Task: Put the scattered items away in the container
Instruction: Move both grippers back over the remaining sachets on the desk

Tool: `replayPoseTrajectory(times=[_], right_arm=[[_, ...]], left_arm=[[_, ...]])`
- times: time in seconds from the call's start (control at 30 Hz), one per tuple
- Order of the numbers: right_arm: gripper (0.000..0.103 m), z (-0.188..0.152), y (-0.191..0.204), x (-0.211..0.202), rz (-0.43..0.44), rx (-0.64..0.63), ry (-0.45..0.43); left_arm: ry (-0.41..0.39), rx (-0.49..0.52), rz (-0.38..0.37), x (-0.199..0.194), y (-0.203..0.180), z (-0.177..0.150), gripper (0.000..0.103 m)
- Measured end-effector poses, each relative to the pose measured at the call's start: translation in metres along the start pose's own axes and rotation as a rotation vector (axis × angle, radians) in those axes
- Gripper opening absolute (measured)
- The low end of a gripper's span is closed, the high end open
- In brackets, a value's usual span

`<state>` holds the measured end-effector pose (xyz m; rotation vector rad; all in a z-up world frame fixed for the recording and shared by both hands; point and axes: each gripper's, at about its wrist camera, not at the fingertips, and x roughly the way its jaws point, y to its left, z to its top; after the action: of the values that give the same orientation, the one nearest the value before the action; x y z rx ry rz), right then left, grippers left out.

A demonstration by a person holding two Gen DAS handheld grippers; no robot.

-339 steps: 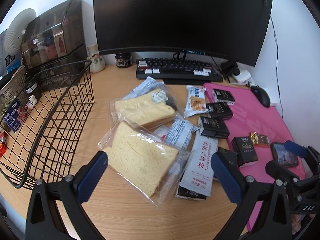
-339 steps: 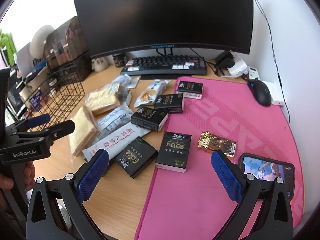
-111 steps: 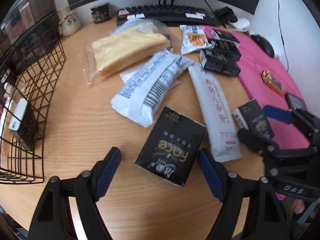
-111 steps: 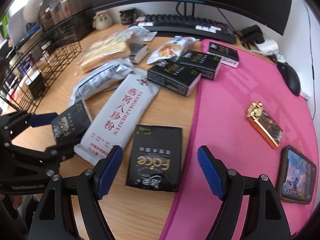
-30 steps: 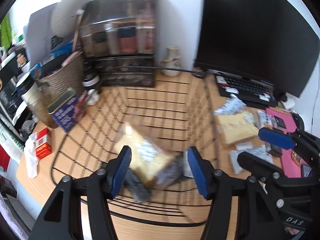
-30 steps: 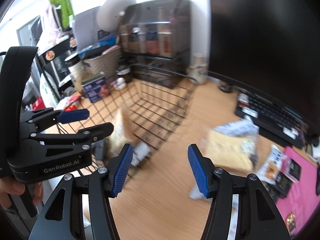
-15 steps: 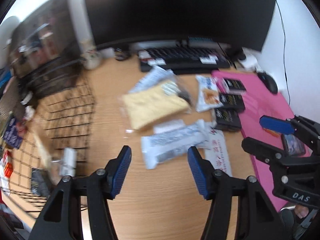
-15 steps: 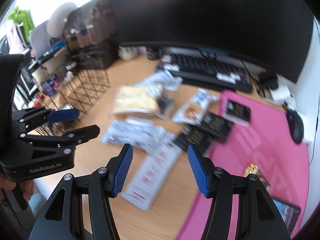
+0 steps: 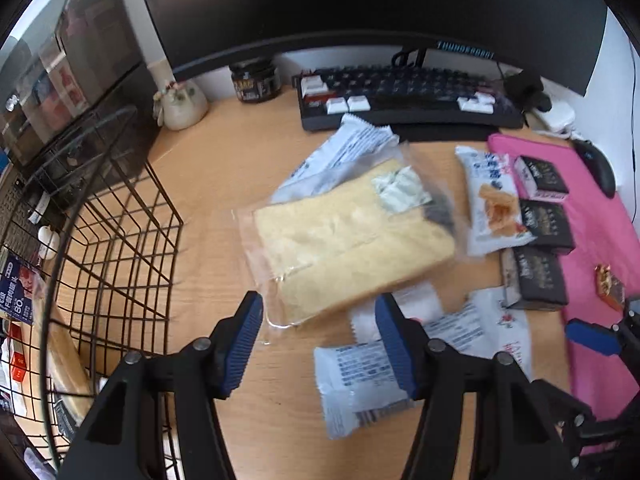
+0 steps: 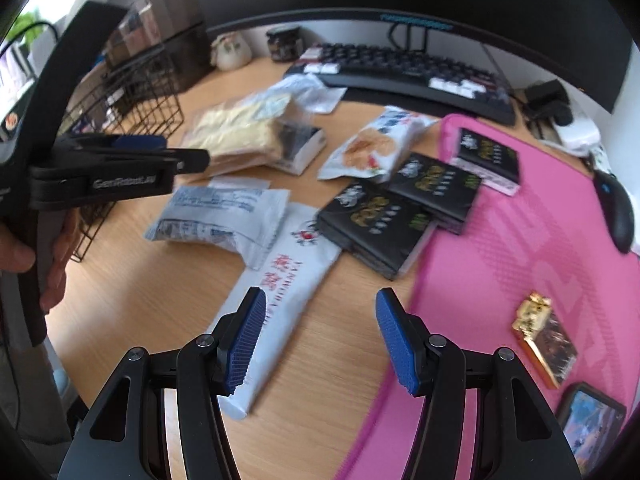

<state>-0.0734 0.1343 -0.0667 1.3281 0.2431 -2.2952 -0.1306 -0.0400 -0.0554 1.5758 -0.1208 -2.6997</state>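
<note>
My left gripper [image 9: 320, 344] is open and holds nothing, hovering just short of the near corner of a bagged bread slice [image 9: 352, 236]. A grey-white packet [image 9: 360, 384] lies under its right finger. The black wire basket [image 9: 112, 240] stands to the left with another bread slice [image 9: 68, 360] inside. My right gripper [image 10: 320, 340] is open and holds nothing, above a long white sachet [image 10: 288, 292]. Beyond it lie black boxes [image 10: 380, 224], a snack packet [image 10: 376, 144] and the bread bag [image 10: 240, 136]. The left gripper [image 10: 120, 172] shows at left, held by a hand [image 10: 52, 256].
A pink mat [image 10: 540, 240] carries a gold pack [image 10: 544, 336], a phone [image 10: 588, 420] and a mouse [image 10: 620, 216]. A keyboard [image 9: 408, 100] and a monitor stand at the back. A jar [image 9: 256, 84], a small pot [image 9: 180, 104] and a dark drawer unit [image 9: 80, 64] sit behind the basket.
Both grippers have swung from over the basket to the items scattered on the desk and come down closer to them. Their jaws stand the same width.
</note>
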Motion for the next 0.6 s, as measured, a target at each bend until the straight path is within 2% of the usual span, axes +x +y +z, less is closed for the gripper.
replayPoseTrajectory(times=[0.13, 0.27, 0.43, 0.6], right_arm=[[0.057, 0.009, 0.017, 0.015, -0.002, -0.043, 0.01], [0.057, 0.018, 0.024, 0.026, -0.012, -0.045, 0.015], [0.057, 0.022, 0.024, 0.029, -0.009, -0.025, 0.003], [0.057, 0.02, 0.022, 0.023, 0.001, -0.021, -0.004]], left_arm=[[0.026, 0.022, -0.003, 0.007, 0.001, -0.008, 0.065], [0.058, 0.05, -0.038, 0.004, -0.003, -0.025, 0.065], [0.079, 0.077, -0.07, -0.005, -0.009, -0.047, 0.065], [0.08, 0.065, -0.079, -0.014, -0.01, -0.052, 0.065]])
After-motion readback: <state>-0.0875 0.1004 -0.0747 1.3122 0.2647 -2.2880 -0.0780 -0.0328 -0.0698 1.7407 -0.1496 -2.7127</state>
